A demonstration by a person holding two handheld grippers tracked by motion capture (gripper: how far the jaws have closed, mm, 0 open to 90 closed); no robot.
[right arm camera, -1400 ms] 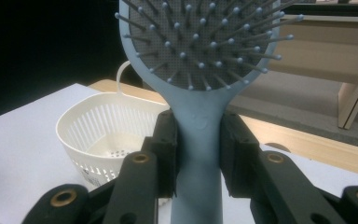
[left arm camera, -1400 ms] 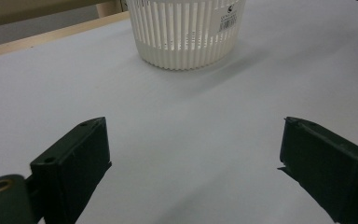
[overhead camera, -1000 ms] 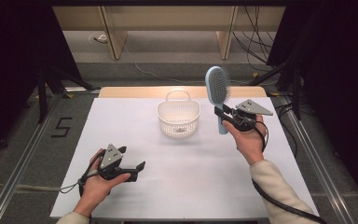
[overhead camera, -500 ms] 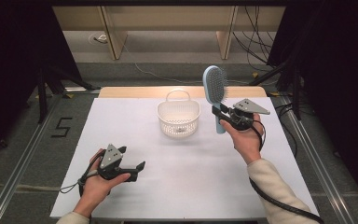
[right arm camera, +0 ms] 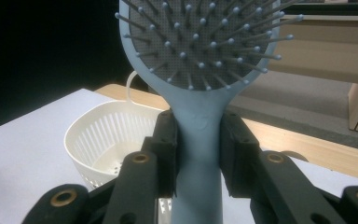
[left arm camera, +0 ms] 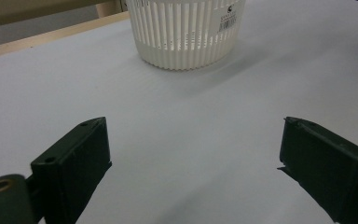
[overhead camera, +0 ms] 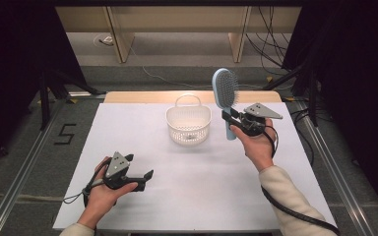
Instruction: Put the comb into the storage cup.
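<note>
A light blue hairbrush [overhead camera: 225, 90] stands upright above the table, bristles toward the right hand. My right gripper [overhead camera: 228, 117] is shut on its handle just below the head. The right gripper view has the pads [right arm camera: 165, 140] pressing both sides of the handle, with the brush head [right arm camera: 200, 46] above them. A white slatted basket [overhead camera: 189, 126] with a thin handle sits on the white table [overhead camera: 202, 196], just left of the brush. It looks empty inside [right arm camera: 107, 135]. My left gripper [overhead camera: 140, 165] rests low at the front left, open. Nothing lies between its fingers [left arm camera: 193, 158], which point at the basket [left arm camera: 184, 32].
A bare wooden strip [overhead camera: 138, 97] runs along the table's far edge. Metal rails [overhead camera: 27, 167] flank both sides, and dark stands [overhead camera: 47, 93] rise at the back corners. A cable [overhead camera: 295, 214] trails from the right gripper under the forearm. Wide white surface lies between the hands.
The right gripper and the brush have edged slightly to the left. The left hand and the basket have stayed put.
</note>
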